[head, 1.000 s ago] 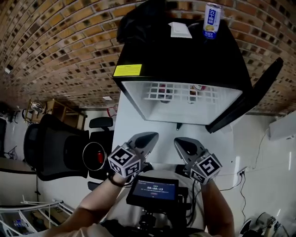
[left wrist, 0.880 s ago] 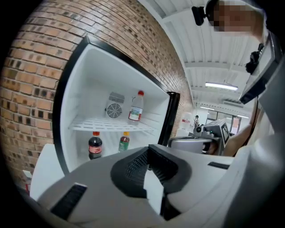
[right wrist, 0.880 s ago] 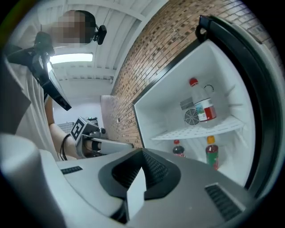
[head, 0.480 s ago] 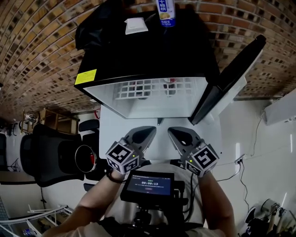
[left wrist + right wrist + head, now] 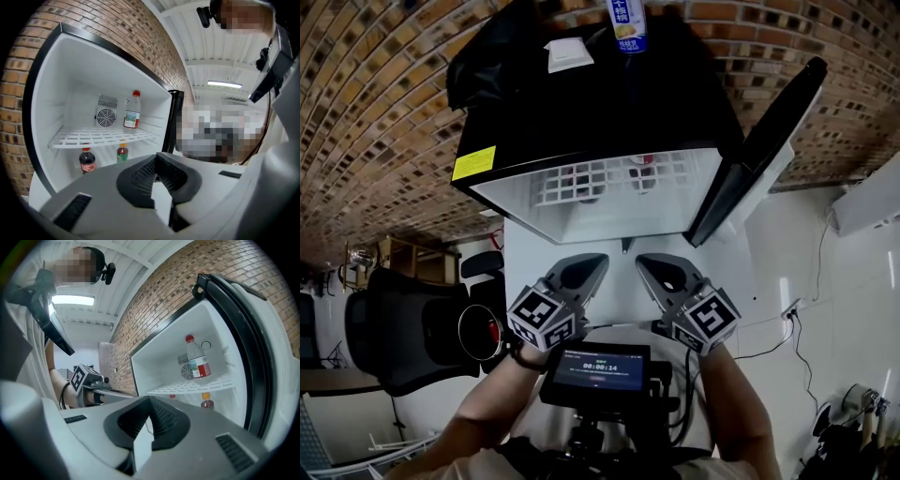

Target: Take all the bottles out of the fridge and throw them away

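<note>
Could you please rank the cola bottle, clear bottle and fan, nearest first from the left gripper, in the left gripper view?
1. Cola bottle, under the shelf, left.
2. Clear bottle, on the shelf.
3. Fan, at the back.

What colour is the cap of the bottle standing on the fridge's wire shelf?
The cap is red, clearest in the right gripper view.

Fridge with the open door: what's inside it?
A red-capped clear bottle stands on the wire shelf, beside a fan in the back wall. Below the shelf stand a dark bottle and an orange-capped one. The left gripper hides the floor below them.
</note>
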